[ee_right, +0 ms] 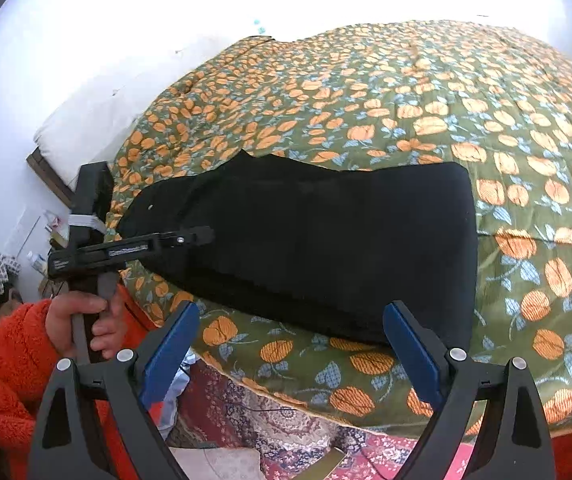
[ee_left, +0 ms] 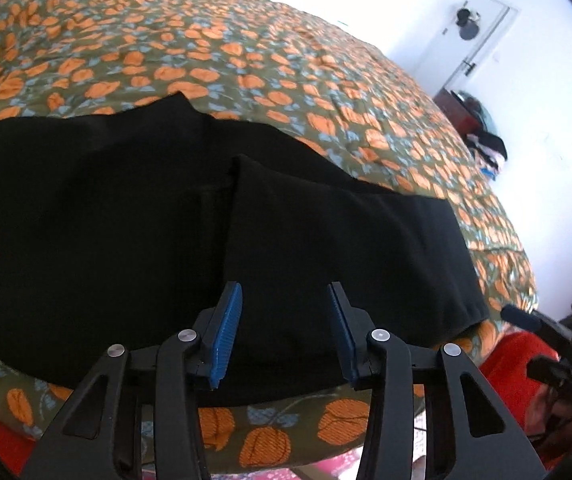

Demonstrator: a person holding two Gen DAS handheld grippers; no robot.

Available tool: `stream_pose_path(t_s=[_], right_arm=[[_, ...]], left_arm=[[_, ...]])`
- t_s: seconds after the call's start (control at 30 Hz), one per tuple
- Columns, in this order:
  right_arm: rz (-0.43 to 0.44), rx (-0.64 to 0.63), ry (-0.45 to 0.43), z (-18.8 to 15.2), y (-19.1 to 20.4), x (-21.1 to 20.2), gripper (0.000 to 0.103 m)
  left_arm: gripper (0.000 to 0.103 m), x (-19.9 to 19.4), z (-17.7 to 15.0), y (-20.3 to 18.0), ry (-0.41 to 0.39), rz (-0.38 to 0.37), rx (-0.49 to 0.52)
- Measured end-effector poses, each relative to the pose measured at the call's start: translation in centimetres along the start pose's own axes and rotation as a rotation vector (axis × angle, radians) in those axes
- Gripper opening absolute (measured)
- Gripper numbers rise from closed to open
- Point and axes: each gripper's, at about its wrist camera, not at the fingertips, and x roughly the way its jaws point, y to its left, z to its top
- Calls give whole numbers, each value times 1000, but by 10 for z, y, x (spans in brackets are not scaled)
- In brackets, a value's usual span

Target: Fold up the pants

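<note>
While the left gripper [ee_left: 286, 332] points down at the bed, its blue pads [ee_left: 227, 334] stand partly apart with nothing pinched between them. Black pants [ee_left: 157, 216] lie folded on the orange-flowered blanket [ee_left: 245, 60], near the bed's close edge.

From the right wrist, the right gripper [ee_right: 294, 356] hangs over the near edge with its fingers spread wide and empty. Beyond it lie the pants, flat on the blanket. At the left, a hand [ee_right: 85, 320] in an orange fuzzy sleeve [ee_right: 1, 360] grips the other tool's handle, tipped toward the pants.
</note>
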Motion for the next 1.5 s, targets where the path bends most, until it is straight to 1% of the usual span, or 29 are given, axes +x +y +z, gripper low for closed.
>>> stream_pose_path(t_s=[0.07,0.13,0.23,0.27,0.3,0.33,0.43,0.53,0.6,0.63,0.7,0.73,0.8,0.83,0.87,0.9,0.93,0.97,1.0,1.03,1.07,1.13,1.27,1.4,1.5], right_arm=[[10,-6,10,-1,2,3,93],[18,-8,20,-2,3,6,93],[23,-11,29,-5,4,10,93],[25,-12,31,-6,4,11,93],[25,-13,34,-6,5,11,93],[24,-14,36,-7,5,12,93],[16,-13,45,-8,5,14,93],[0,-6,34,-7,4,13,93],[-2,0,20,-6,2,10,93],[-2,3,16,-6,2,9,93],[1,15,23,-6,-1,11,93],[3,21,28,-6,-2,13,93],[5,36,40,-6,-4,18,93],[6,38,44,-6,-4,19,93],[7,36,45,-6,-4,18,93],[8,30,43,-6,-3,17,93],[8,26,42,-7,-2,17,93],[8,23,41,-7,-2,17,93],[8,27,41,-7,-3,17,93],[9,35,43,-7,-4,18,93],[10,41,44,-7,-5,18,93],[15,54,48,-8,-7,20,93],[14,53,51,-9,-7,20,93],[13,60,52,-10,-8,20,93],[12,66,55,-11,-8,20,93]], left_arm=[[55,-4,0,1,-24,17,0],[56,-5,-2,5,-29,20,-4],[55,5,-3,9,0,20,-17],[46,8,-2,9,8,17,-16],[41,10,-3,9,17,11,-12],[33,13,-3,6,27,12,-3],[8,15,-6,4,41,48,6],[5,-3,-8,9,20,50,-45],[5,-15,-9,11,-1,85,-50],[5,-15,-10,14,4,95,-56],[6,0,-13,21,64,106,-70],[6,11,-15,23,94,113,-70],[9,11,-16,22,83,118,-68],[18,5,-14,21,59,120,-68],[36,0,-13,21,37,123,-66],[49,-5,-12,21,14,136,-67],[71,-10,-11,23,-18,156,-71],[75,-13,-10,26,-41,166,-79],[75,-13,-9,29,-44,158,-88],[73,-9,-9,32,-30,141,-95],[66,-4,-8,34,-12,129,-101],[58,8,-9,34,25,117,-99],[58,17,-9,22,37,109,-38],[58,22,-11,14,61,98,-2],[63,28,-10,7,76,105,27]])
